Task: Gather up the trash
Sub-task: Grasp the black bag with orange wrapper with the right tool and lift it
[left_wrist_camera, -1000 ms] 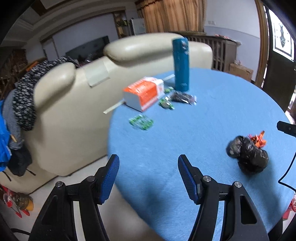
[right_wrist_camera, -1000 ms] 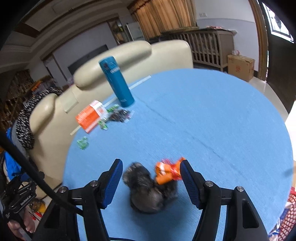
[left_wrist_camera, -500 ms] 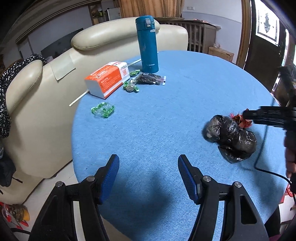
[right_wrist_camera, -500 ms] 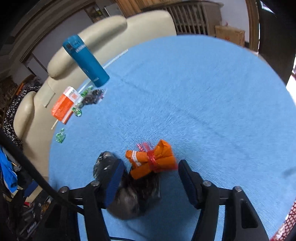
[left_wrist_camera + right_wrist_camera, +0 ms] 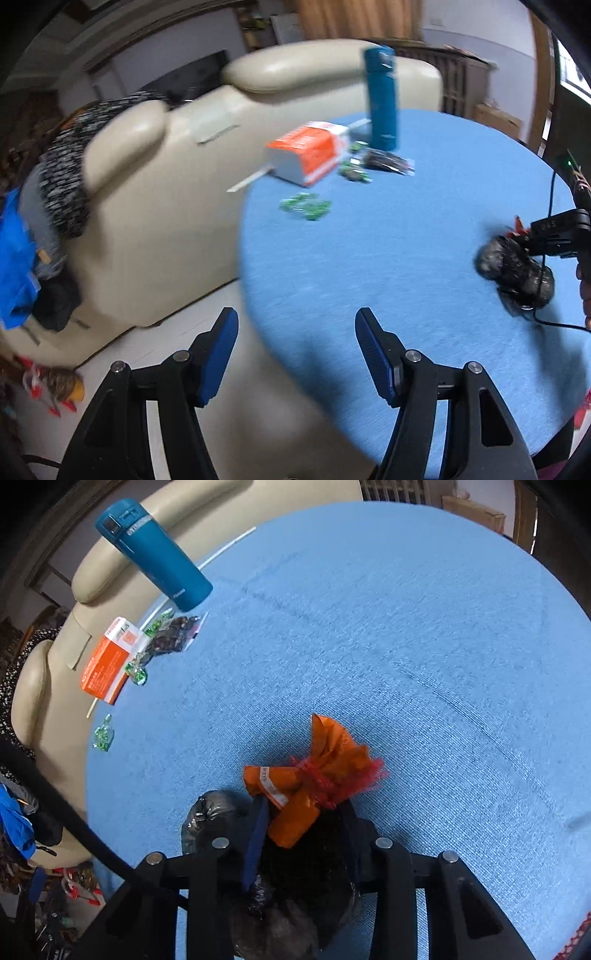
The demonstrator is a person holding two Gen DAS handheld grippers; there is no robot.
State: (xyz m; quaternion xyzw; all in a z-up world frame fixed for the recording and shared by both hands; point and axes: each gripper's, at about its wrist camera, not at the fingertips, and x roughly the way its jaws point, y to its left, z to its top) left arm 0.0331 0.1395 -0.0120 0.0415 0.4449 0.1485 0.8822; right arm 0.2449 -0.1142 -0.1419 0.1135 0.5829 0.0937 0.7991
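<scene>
A black trash bag (image 5: pixel 207 819) lies on the blue round table (image 5: pixel 406 627) with an orange wrapper bundle tied in red mesh (image 5: pixel 332 760) on top. My right gripper (image 5: pixel 301 823) points steeply down over them. Its jaws are closing, with the bag's top and the orange bundle between the pads, which touch them on both sides. In the left wrist view the same bag (image 5: pixel 517 269) lies at the far right under the right gripper (image 5: pixel 554 236). My left gripper (image 5: pixel 295 321) hangs open and empty over the table's near-left edge.
At the table's far left stand a teal bottle (image 5: pixel 155 554), an orange-and-white box (image 5: pixel 110 661), a dark packet (image 5: pixel 173 638) and green candy wrappers (image 5: pixel 103 734). A cream sofa (image 5: pixel 166 184) draped with clothes stands against that side. A black cable (image 5: pixel 550 229) hangs by the bag.
The right gripper has come down over the bag and its jaws have narrowed around the bag and orange bundle. The left view has swung back left toward the sofa.
</scene>
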